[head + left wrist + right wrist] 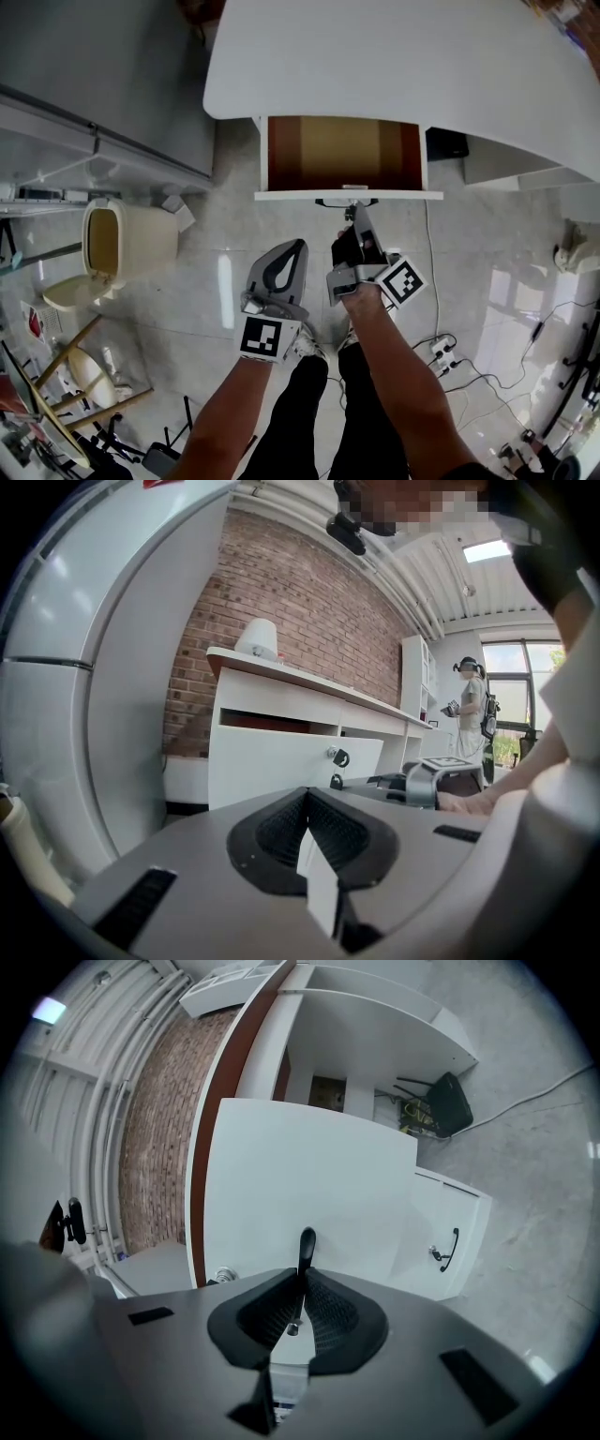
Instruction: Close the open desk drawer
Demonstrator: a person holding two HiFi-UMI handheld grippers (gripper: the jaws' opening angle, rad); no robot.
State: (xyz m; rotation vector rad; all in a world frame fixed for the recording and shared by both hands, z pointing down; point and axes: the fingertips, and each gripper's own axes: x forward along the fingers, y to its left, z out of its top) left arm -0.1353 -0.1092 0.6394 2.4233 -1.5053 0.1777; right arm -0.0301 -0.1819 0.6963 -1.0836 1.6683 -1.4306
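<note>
Room: pale, glossy tiled floor (487, 244) under both tools; the left gripper view shows a brick wall behind the furniture.
Desk (375, 66): white, smooth and matt, with a rounded top edge. It stands directly ahead of both tools.
Drawer (342, 150): pulled well out from under the desk top, straight in front of the right tool. Its inside is bare brown board and it looks empty.
Drawer front (281, 196): flat white panel, rigid, with square edges.
Handle (306, 1244): slim black bow, probably metal, hard and smooth, set at the middle of the front.
Right tool (354, 214): jaws pressed together on the handle, with the bow rising just past their ribbed tips.
Left tool (296, 247): jaws together with nothing between them. It is held back beside the right tool, short of the drawer front.
Handling judgement: an empty drawer should be light and stiff and should slide on its runners. The handle is slick, so grip at the middle of the bow or push flat on the panel beside it. Pushing off-centre could rack the drawer.
</note>
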